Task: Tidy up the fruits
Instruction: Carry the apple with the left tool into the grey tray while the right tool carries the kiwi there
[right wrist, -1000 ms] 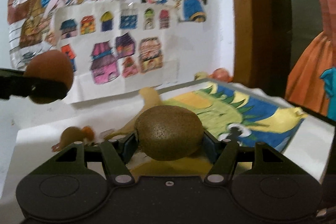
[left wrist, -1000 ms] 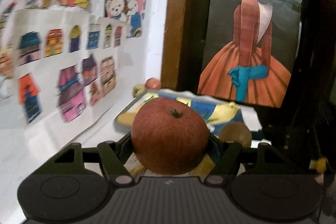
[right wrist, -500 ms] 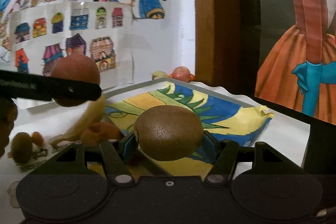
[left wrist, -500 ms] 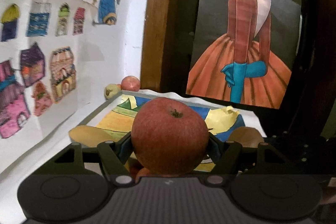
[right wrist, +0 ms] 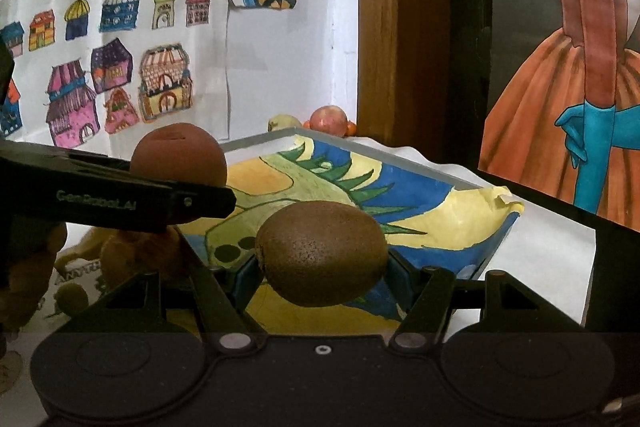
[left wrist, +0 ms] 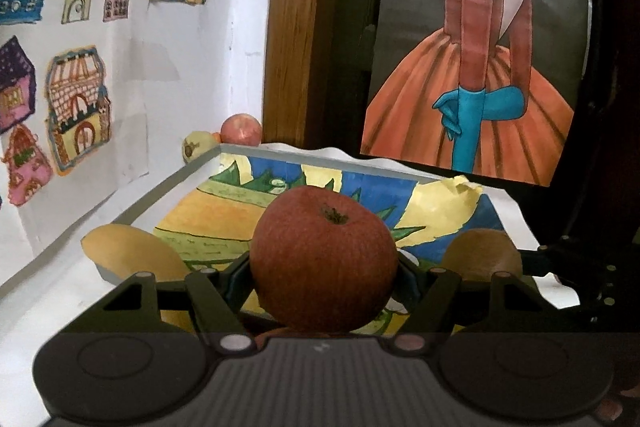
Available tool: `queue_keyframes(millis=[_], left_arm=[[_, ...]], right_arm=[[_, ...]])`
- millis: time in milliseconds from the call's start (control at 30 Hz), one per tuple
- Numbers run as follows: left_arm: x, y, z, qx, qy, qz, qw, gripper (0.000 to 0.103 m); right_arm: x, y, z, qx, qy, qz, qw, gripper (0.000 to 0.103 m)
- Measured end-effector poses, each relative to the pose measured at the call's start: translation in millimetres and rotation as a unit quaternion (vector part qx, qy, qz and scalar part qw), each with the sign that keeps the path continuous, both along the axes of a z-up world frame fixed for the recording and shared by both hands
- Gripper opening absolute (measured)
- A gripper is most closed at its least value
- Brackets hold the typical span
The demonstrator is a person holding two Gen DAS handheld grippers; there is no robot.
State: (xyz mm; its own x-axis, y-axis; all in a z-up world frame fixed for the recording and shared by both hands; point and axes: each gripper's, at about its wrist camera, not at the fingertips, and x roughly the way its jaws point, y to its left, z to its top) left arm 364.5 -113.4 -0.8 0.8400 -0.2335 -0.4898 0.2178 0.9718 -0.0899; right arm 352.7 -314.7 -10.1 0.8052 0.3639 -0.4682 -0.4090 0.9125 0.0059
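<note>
Both grippers have come nearer the tray [left wrist: 304, 157] than a second ago: its painted floor now fills more of each view, and the house drawings on the wall have slid toward 9 o'clock. The grips are unchanged. The left gripper [left wrist: 324, 267] stays clamped on one red apple [left wrist: 324, 259], stem up, held above the tray's near edge. The right gripper [right wrist: 322, 263] stays clamped on one brown kiwi [right wrist: 320, 253], also over the tray; in the left view that kiwi shows at 3 o'clock.

Counted: one apple and one kiwi in the grippers, one banana [left wrist: 132, 255] lying across the tray's near corner at 8 o'clock, and at least two small round fruits [left wrist: 241, 130] behind the far corner at 11 o'clock. In the right view an orange-brown fruit [right wrist: 136, 255] lies under the left gripper; what kind, I cannot tell.

The left gripper's finger reads "GenRobot.AI". Print on the paper at 8 o'clock is too cut off to read.
</note>
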Motion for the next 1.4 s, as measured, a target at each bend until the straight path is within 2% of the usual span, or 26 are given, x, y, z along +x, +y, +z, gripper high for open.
queue_keyframes(millis=[400, 700, 967, 1033, 1167, 1400], left_arm=[[12.9, -9.0, -12.7, 0.015, 0.029, -0.002, 0.9995, 0.074], [13.5, -14.0, -15.8, 0.032, 0.023, -0.006, 0.9992, 0.075], [12.7, -10.5, -10.6, 0.015, 0.007, 0.004, 0.9999, 0.075], [10.6, -9.5, -7.6, 0.013, 0.0, 0.006, 0.9999, 0.079], [7.1, -4.9, -1.2, 0.002, -0.008, 0.018, 0.9998, 0.087], [-13.1, 0.9, 15.1, -0.011, -0.027, 0.028, 0.9992, 0.098]], right_arm=[[10.9, 3.5, -9.5, -0.011, 0.022, 0.004, 1.0, 0.067], [13.6, 4.0, -10.8, -0.007, 0.029, 0.004, 1.0, 0.067], [22.0, 2.5, -10.2, -0.013, 0.035, -0.017, 0.999, 0.067], [21.5, 1.0, -10.6, -0.012, 0.024, -0.024, 0.999, 0.07], [15.4, -1.4, 0.3, -0.012, -0.03, -0.041, 0.999, 0.094], [-3.5, -3.7, 16.8, -0.016, -0.049, -0.053, 0.997, 0.1]])
